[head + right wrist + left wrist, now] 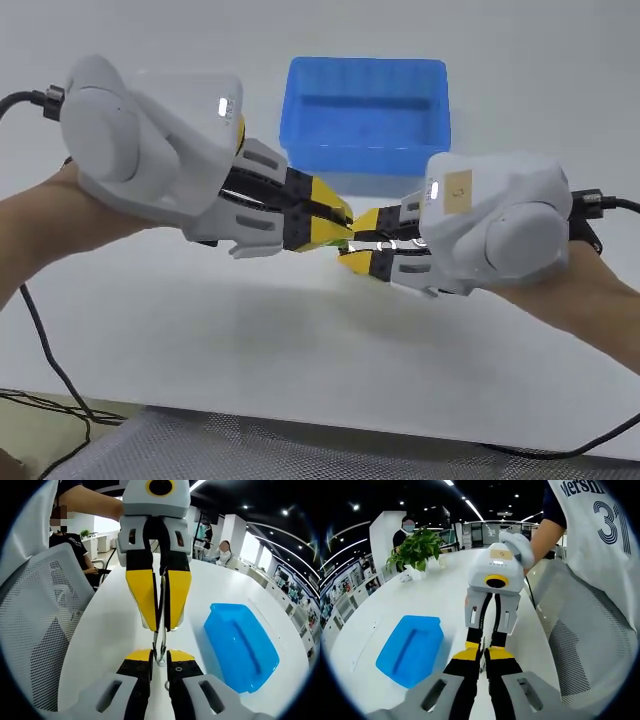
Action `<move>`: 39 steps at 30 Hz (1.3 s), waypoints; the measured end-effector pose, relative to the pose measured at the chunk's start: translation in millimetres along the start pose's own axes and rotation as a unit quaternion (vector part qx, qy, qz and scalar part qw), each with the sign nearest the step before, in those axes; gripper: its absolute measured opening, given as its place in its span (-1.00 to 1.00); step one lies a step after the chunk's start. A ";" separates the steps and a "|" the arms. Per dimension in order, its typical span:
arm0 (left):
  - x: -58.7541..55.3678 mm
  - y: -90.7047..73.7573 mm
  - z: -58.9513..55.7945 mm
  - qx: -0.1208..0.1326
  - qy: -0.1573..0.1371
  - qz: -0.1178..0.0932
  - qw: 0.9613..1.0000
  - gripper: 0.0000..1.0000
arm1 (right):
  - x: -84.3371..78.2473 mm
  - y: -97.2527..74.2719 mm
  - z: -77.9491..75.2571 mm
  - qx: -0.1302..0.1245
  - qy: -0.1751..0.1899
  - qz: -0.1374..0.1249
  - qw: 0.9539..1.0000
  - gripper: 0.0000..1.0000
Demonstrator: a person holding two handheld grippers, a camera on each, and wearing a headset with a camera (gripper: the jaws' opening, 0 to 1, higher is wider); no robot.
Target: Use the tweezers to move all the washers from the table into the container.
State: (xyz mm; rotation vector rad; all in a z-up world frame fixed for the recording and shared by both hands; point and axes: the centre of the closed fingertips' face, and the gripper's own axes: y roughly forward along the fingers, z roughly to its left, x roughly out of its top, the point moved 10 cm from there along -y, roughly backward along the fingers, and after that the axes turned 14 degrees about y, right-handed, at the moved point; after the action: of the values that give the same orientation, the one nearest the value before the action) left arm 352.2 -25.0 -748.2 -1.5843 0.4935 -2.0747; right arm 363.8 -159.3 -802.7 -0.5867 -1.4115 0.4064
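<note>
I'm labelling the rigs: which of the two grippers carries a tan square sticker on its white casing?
The right gripper, at the right of the head view: a tan sticker sits on top of its casing. The left gripper has none on its casing.

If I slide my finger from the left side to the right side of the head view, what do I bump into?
forearm → left gripper → right gripper → other forearm

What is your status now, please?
Left gripper, right gripper: tongs shut on tweezers, tip to tip. Container beyond them. No obstacle seen.
</note>
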 end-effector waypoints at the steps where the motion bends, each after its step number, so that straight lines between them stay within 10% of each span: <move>1: 0.0 0.2 0.0 -0.001 0.000 -0.001 1.000 -0.83 | -0.1 -0.1 0.0 0.000 0.000 0.000 1.000 -0.76; 39: -3.4 4.8 7.9 -0.007 -0.024 -0.021 0.999 -0.84 | -1.8 0.8 -2.6 0.001 0.045 -0.012 0.999 -0.80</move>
State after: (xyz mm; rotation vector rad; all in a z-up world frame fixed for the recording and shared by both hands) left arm 361.3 -26.9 -751.5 -1.6607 0.4619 -2.0635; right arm 366.2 -160.1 -804.8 -0.5789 -1.3306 0.3594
